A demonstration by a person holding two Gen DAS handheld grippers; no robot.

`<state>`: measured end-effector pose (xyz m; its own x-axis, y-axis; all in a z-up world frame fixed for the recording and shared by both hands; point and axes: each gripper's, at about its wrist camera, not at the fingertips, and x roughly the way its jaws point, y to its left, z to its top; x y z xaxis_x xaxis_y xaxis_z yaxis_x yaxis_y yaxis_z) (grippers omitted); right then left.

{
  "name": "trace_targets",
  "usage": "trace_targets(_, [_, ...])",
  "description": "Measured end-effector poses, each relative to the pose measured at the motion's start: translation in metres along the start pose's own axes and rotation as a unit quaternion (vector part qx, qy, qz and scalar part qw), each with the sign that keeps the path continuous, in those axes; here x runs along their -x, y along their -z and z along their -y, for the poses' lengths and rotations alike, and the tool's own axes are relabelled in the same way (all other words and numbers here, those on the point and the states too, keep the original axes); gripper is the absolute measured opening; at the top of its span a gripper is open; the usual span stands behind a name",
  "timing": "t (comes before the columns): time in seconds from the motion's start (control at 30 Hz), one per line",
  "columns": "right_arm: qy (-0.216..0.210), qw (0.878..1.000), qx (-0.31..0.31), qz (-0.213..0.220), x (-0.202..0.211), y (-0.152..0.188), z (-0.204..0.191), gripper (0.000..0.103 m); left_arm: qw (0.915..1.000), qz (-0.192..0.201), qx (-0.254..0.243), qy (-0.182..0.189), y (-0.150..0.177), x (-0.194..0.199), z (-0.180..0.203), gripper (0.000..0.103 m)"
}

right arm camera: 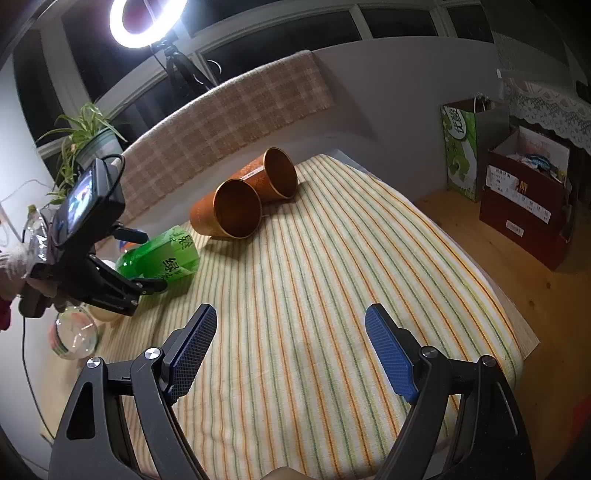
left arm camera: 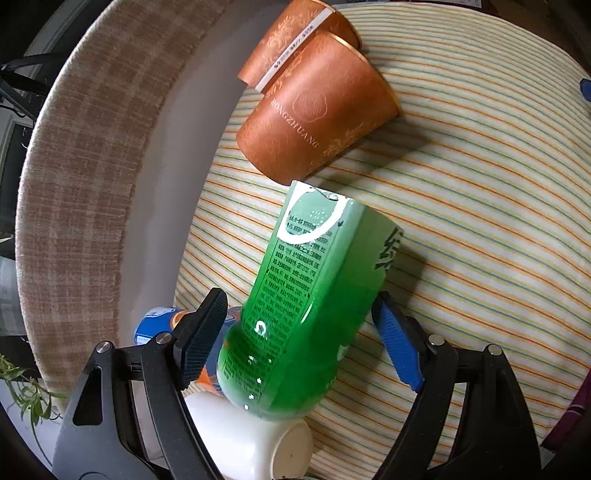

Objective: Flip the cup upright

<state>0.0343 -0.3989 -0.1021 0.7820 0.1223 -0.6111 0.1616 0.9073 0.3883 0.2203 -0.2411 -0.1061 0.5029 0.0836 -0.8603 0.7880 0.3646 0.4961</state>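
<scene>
The green cup (left arm camera: pixel 306 295) lies on its side on the striped cloth (left arm camera: pixel 480 221) over the worktop; the left claw (left arm camera: pixel 299 339) is spread wide around its lower part, one pad on each side, and I cannot tell whether either pad touches it; the cup's far end points toward two orange cups (left arm camera: pixel 317 110) that also lie on their sides, one just behind the other, near the cloth's far edge. A white cup (left arm camera: pixel 258 439) lies under the green cup's near end, and a blue and orange can (left arm camera: pixel 162 321) sits beside the left pad. The right claw (right arm camera: pixel 291 350) hangs wide open over bare striped cloth, holding nothing, well apart from the green cup; a ring light (right arm camera: pixel 147 22) glows beyond.
</scene>
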Motion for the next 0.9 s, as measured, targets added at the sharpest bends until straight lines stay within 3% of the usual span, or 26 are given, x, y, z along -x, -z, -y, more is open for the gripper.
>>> trace_targets(0.1, [0.0,1.0,-0.002,-0.001,-0.001,0.0,0.003,0.083,1.0,-0.004,-0.001,0.008,0.001,-0.005,-0.001,0.071])
trace_targets(0.4, [0.001,1.0,-0.01,-0.003,-0.001,-0.001,0.007,0.083,0.9992,0.012,0.017,0.034,0.006,0.011,-0.004,0.068])
trace_targets(0.6, [-0.005,1.0,-0.006,0.002,0.004,-0.001,0.001,0.083,0.9936,0.04,0.067,0.082,0.009,0.045,-0.008,0.068])
trace_targets(0.73, [-0.009,1.0,-0.003,0.004,0.008,0.0,-0.002,0.083,0.9803,0.056,0.124,0.143,0.02,0.065,-0.014,0.068])
trace_targets(0.87, [-0.012,1.0,0.001,0.009,0.014,0.001,-0.004,0.083,0.9491,0.067,0.217,0.218,0.041,0.079,-0.002,0.068])
trace_targets(0.9, [-0.012,1.0,0.003,0.01,0.016,0.001,-0.005,0.083,0.9359,0.071,0.249,0.239,0.047,0.083,0.001,0.068])
